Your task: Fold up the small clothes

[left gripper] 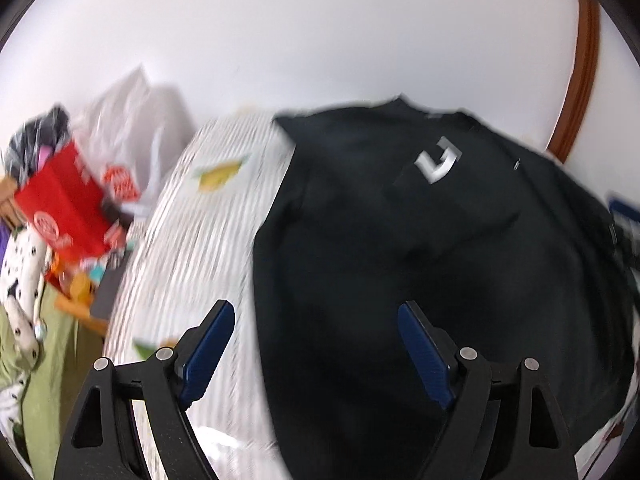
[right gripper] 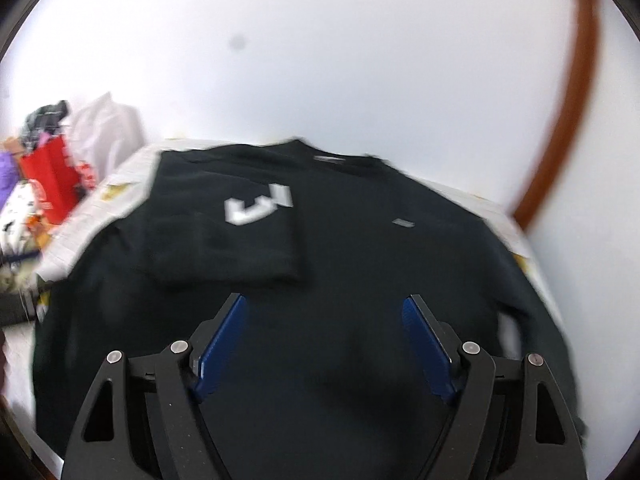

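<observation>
One black shirt covers most of the white striped cloth surface, its collar toward the far edge by the white wall. A sleeve is folded inward across the chest, showing a white logo near the far left corner. Past the surface's left edge sits a blurred pile with a red bag and a pale plastic bag. Over the near edge, the left gripper stands wide apart with nothing between its blue pads. Likewise the right gripper hovers above the shirt, jaws spread and empty.
</observation>
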Tool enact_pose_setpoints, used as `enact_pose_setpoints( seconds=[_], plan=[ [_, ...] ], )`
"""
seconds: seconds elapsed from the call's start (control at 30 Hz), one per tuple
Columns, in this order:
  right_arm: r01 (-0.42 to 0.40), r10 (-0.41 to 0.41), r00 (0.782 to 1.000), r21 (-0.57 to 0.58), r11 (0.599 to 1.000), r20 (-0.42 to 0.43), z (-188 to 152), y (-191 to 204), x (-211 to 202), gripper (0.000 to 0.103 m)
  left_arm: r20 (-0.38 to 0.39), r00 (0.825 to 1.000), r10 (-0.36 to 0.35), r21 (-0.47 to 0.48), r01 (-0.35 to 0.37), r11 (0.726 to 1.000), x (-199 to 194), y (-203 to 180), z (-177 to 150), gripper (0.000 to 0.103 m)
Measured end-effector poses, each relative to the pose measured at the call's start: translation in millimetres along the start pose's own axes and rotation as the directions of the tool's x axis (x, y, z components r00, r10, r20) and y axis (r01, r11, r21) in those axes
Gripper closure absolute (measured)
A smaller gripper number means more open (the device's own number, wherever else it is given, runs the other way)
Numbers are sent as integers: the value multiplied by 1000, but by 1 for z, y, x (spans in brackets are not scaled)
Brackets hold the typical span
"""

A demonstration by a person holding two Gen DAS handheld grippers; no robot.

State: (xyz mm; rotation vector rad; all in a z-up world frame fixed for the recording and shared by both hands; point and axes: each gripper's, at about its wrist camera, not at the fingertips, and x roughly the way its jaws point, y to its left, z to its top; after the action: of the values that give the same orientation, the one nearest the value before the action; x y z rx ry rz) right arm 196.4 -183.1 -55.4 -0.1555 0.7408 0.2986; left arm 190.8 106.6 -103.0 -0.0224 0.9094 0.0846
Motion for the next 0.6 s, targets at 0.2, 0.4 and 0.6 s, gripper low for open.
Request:
enact_pose_setpoints(
  seconds=[0.2,0.4,0.6],
  plan=[
    [-182,176,981,-70,981,-78,32,79,66,23,-20,999,-50,-25,50,998,19,22,-32,21],
    [-211,196,964,-67,975,-182,42,118,130,23,-23,997,-77,-38,76,996,31,19,-42,21],
    [-196,182,961,-48,979,-210,43,125,159,42,-32,997,-65,-27,64,998,41,16,-48,20]
  ],
)
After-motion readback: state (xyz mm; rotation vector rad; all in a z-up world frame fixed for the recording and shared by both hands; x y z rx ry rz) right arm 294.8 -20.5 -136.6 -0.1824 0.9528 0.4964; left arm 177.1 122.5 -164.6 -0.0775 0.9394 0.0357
